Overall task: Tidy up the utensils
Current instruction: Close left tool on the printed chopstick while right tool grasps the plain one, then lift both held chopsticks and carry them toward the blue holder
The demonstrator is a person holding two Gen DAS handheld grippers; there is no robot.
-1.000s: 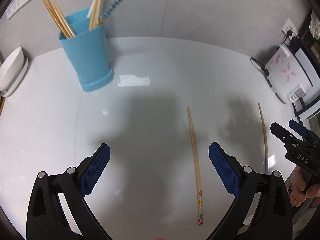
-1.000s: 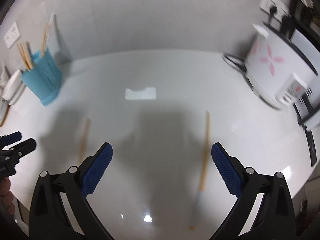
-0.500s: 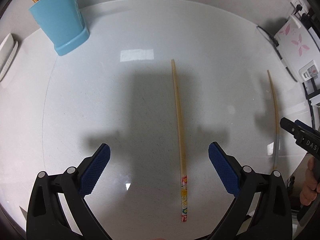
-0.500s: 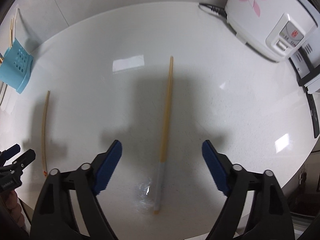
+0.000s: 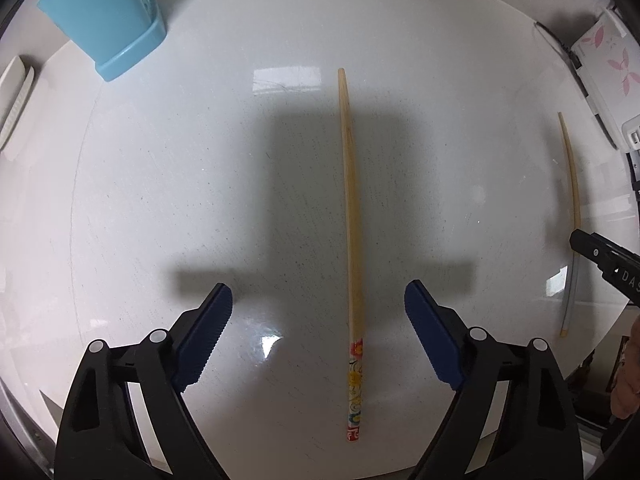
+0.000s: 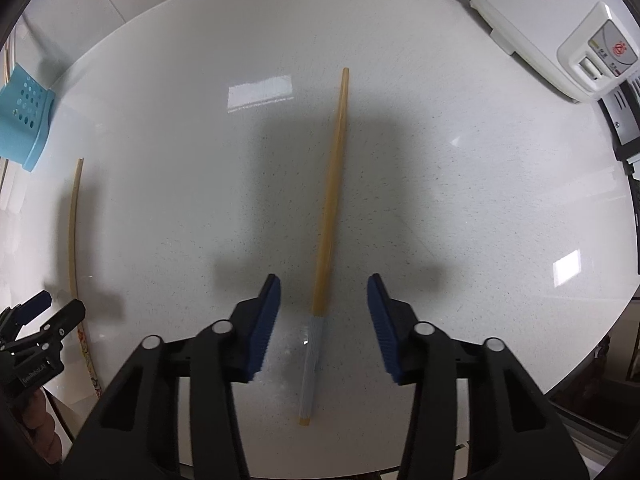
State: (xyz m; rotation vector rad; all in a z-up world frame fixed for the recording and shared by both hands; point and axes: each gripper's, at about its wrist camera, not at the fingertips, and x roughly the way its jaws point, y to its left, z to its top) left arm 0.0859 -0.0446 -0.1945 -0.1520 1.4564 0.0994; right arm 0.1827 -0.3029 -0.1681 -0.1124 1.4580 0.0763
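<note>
Left tool (image 5: 318,320) above white tabletop (image 5: 160,200), jaws wide, just been closing slightly; bamboo chopstick with floral-patterned end (image 5: 352,248) lying flat between pads, untouched. Right tool (image 6: 324,312) half open, jaws just been closing; wooden chopstick with grey-blue end (image 6: 326,240) lying between, ungripped. Blue perforated plastic utensil holder (image 5: 104,20) at far left.

left wrist: close, facing down | right wrist: same | shared: countertop (image 5: 160,200), blue holder (image 5: 104,20)
</note>
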